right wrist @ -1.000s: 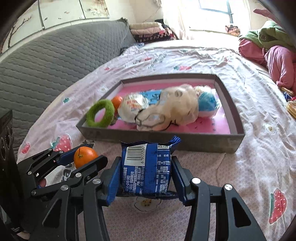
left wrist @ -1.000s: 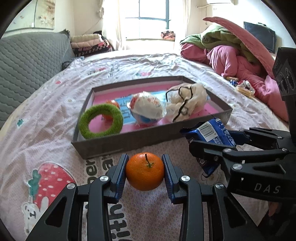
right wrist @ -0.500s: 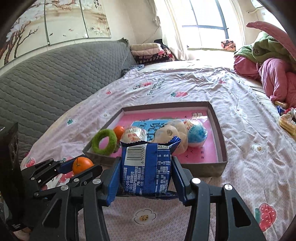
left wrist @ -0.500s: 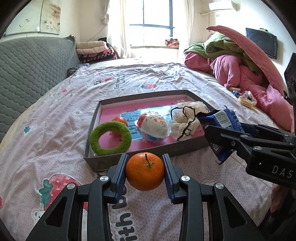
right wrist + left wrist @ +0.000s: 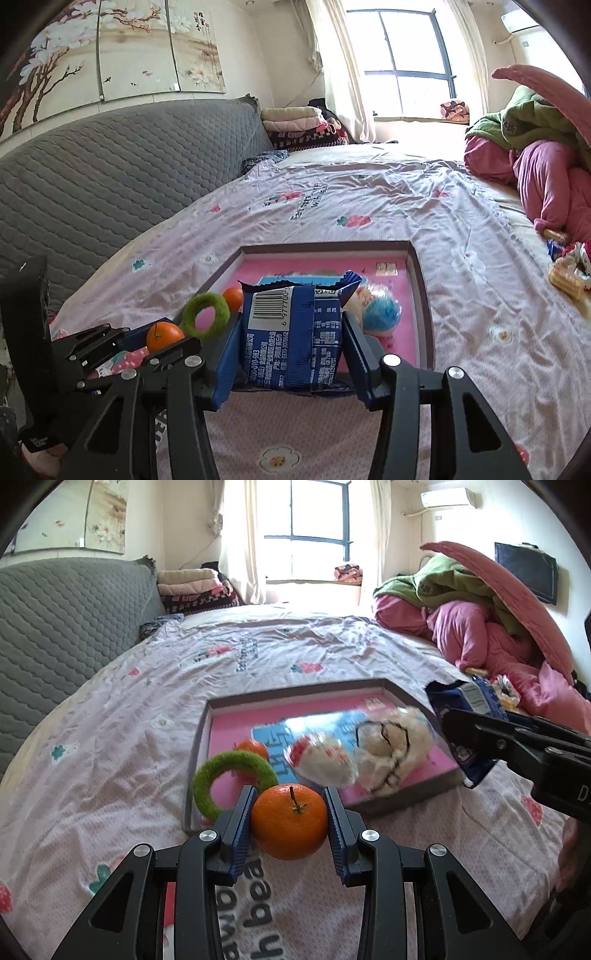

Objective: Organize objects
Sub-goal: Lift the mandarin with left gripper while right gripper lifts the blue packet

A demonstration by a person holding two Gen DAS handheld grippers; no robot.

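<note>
Left gripper (image 5: 290, 818) clamped on orange (image 5: 289, 826), right gripper (image 5: 291, 345) clamped on blue packet (image 5: 291, 338); both held above bedsheet (image 5: 122, 746), near side of tray (image 5: 295, 698).

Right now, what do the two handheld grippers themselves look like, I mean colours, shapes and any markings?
Both are black plastic. The left gripper has angular linkage arms with triangular cut-outs, round silver screws at the joints, and blue ribbed pads on its fingers. The right gripper is built the same way, with blue fingers. Seen from the left camera, its body carries white lettering, cut off at the picture's edge. No cables or sleeves show.
</note>
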